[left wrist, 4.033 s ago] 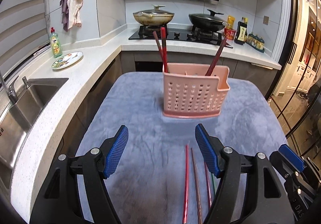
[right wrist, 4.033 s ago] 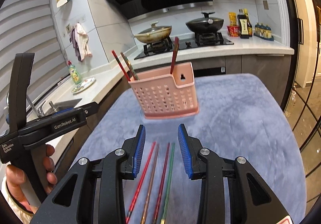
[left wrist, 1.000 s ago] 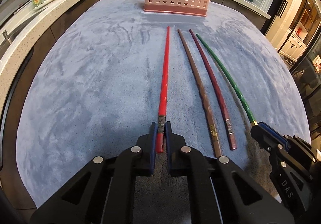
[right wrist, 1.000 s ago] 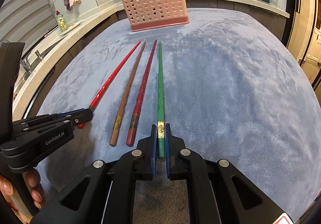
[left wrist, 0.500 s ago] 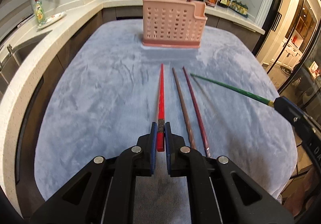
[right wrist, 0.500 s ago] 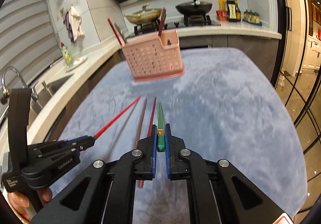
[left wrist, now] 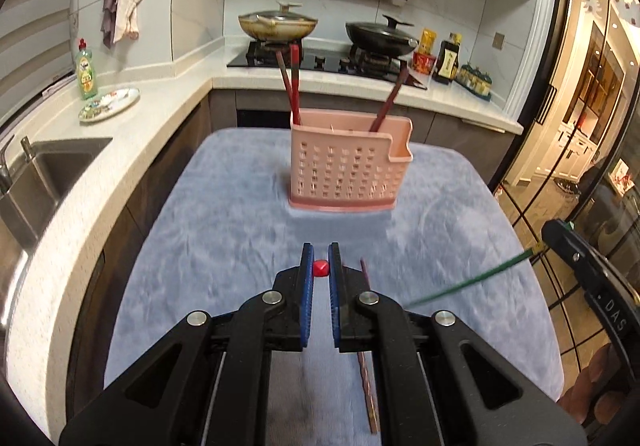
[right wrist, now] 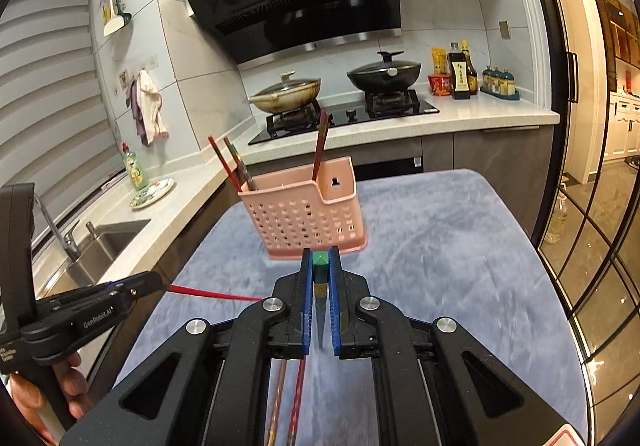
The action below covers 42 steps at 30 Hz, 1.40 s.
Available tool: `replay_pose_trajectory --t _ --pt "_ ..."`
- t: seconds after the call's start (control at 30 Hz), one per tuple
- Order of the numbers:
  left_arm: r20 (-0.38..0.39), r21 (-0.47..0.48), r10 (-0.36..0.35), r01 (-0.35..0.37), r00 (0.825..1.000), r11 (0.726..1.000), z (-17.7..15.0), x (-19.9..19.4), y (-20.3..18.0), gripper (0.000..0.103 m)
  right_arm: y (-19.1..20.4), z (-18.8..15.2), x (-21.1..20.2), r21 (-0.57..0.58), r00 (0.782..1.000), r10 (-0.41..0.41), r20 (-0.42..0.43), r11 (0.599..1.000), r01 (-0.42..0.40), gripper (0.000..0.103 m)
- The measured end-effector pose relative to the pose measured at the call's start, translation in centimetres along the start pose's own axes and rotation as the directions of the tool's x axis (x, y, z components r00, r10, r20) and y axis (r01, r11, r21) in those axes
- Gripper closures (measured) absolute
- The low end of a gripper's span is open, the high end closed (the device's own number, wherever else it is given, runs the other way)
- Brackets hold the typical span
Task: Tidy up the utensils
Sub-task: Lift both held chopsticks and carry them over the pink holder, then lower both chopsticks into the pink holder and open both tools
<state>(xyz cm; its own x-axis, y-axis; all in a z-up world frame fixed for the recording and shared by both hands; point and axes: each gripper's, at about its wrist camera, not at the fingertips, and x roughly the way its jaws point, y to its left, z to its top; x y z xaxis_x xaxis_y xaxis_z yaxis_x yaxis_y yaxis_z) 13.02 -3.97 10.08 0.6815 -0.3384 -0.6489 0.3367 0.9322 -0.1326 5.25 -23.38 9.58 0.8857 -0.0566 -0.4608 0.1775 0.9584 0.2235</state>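
Observation:
My left gripper (left wrist: 320, 270) is shut on a red chopstick (left wrist: 320, 268), seen end-on between the blue pads; in the right wrist view its shaft (right wrist: 216, 294) points right and hangs above the mat. My right gripper (right wrist: 320, 266) is shut on a green chopstick (right wrist: 320, 260), tip down; in the left wrist view its shaft (left wrist: 468, 284) slants in from the right. The pink perforated holder (left wrist: 348, 174) stands upright ahead with three chopsticks in it. A brown chopstick (right wrist: 276, 406) and a dark red one (right wrist: 298, 398) lie on the blue-grey mat (left wrist: 224, 230).
A sink (left wrist: 48, 174) and white counter run along the left with a dish-soap bottle (left wrist: 87, 72) and a plate (left wrist: 109, 104). Behind the holder is a stove with two lidded pans (left wrist: 278, 24) and sauce bottles (left wrist: 448, 60). A glass door is on the right.
Both grippers have lifted their chopsticks off the mat and tipped upward. The holder now sits higher and nearer the centre of both views; the red and green chopsticks now hang in the air.

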Motion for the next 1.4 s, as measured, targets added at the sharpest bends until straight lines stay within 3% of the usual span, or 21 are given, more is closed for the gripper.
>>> replay_pose_trajectory --t 0.5,0.63,0.83,1.0,1.17,1.4 --pt "0.144 -0.043 0.005 0.002 0.990 0.999 10.3 0.4 0.6 0.096 0.5 9.8 2.4 0.040 0.984 0.049 0.171 0.998 -0.057 0.096" --pt "0.219 -0.046 0.010 0.000 0.976 0.999 13.4 -0.6 0.0 0.096 0.4 13.1 3.4 0.065 0.971 0.066 0.231 0.994 -0.084 0.096" --pt "0.344 -0.056 0.027 -0.008 0.939 0.998 18.3 -1.3 -0.7 0.096 0.6 16.9 6.0 0.108 0.957 0.079 0.280 0.988 -0.113 0.096" --pt "0.394 -0.060 0.041 -0.018 0.918 0.998 20.7 0.1 -0.8 0.096 1.0 18.5 8.6 0.106 0.952 0.072 0.297 0.989 -0.107 0.096" --pt "0.392 -0.048 0.039 -0.022 0.919 0.999 21.4 2.5 -0.8 0.096 1.0 18.7 11.2 0.115 0.956 0.061 0.287 0.989 -0.097 0.096" --pt "0.338 -0.039 0.034 -0.022 0.940 0.999 19.8 6.6 -0.3 0.096 0.5 16.6 14.7 0.116 0.976 0.062 0.207 0.989 -0.087 0.096"
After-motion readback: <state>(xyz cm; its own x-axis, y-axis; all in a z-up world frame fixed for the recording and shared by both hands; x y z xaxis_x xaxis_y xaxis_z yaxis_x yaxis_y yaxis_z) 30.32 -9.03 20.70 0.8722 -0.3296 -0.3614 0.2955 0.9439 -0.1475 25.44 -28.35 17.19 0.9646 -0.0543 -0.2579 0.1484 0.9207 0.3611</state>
